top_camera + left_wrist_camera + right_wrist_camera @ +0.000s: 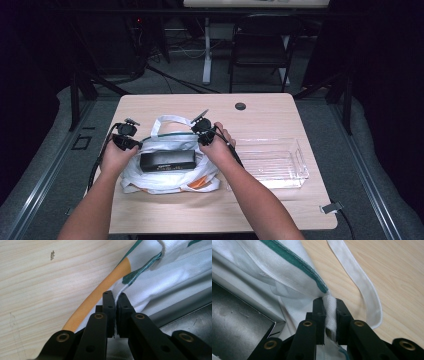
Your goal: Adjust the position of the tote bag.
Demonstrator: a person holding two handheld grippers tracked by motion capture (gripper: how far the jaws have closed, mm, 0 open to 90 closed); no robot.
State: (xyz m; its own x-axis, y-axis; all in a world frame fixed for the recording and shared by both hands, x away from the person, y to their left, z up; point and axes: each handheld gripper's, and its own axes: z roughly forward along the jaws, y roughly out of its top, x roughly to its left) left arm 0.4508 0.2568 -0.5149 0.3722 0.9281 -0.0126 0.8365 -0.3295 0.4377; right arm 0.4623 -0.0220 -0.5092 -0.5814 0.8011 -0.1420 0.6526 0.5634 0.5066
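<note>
Bare forearms, no sleeves; black left claw [116, 296] and right claw [329, 301] with brass-ringed pivot holes, trailing black cables.

Jaws pinch white bag [294, 282] fabric beside black box [234, 327].

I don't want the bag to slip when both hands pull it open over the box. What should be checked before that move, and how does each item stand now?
1. Left gripper clamped on the white bag edge: ok, cloth is pinched between its shut jaws.
2. Right gripper clamped on the bag: ok, a fold of white cloth is squeezed between its jaws.
3. Grips on opposite sides of the bag: ok in the high view.
4. Black box lying at the bag's opening between the grippers: ok; how far inside it sits, cannot tell.
5. White handle strap free of the jaws: ok, it lies loose on the table.
6. Clear plastic tray out of the way: ok, it sits apart at the right.
</note>
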